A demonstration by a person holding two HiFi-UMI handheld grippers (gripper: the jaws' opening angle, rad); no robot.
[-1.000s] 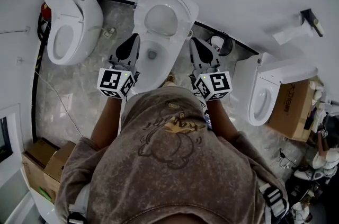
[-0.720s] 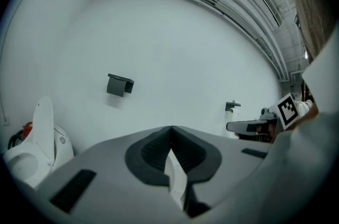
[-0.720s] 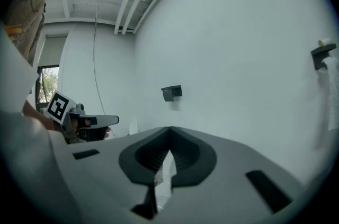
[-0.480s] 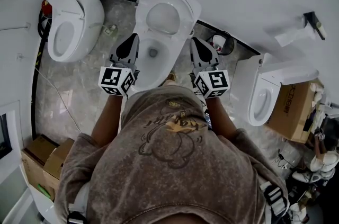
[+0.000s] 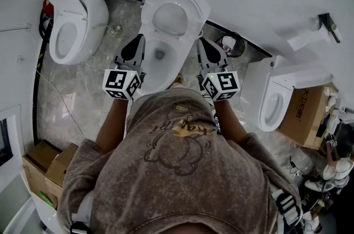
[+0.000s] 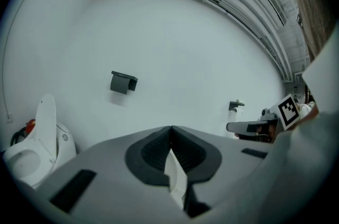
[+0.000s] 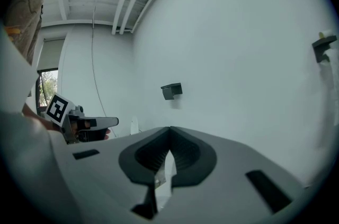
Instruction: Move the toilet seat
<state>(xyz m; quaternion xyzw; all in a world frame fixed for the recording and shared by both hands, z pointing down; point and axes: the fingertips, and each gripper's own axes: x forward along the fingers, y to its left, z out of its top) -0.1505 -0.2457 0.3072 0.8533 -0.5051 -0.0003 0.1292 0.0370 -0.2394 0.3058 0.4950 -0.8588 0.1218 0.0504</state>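
Since one second ago I see almost no change: left gripper (image 5: 137, 42) and right gripper (image 5: 203, 45) hover either side of middle toilet (image 5: 160, 56), jaws fully closed, holding nothing. Toilet seat (image 5: 169, 18) appears upright against wall, touched by neither; task no further along.

No word can be read for certain. The cardboard box (image 5: 307, 111) at the right edge of the floor (image 5: 83, 100) has dark print running up its side, too small to make out. The shirt (image 5: 177, 172) bears a drawing with blurred lettering. The two marker cubes (image 5: 120, 85) (image 5: 221, 86) show only black-and-white square patterns.
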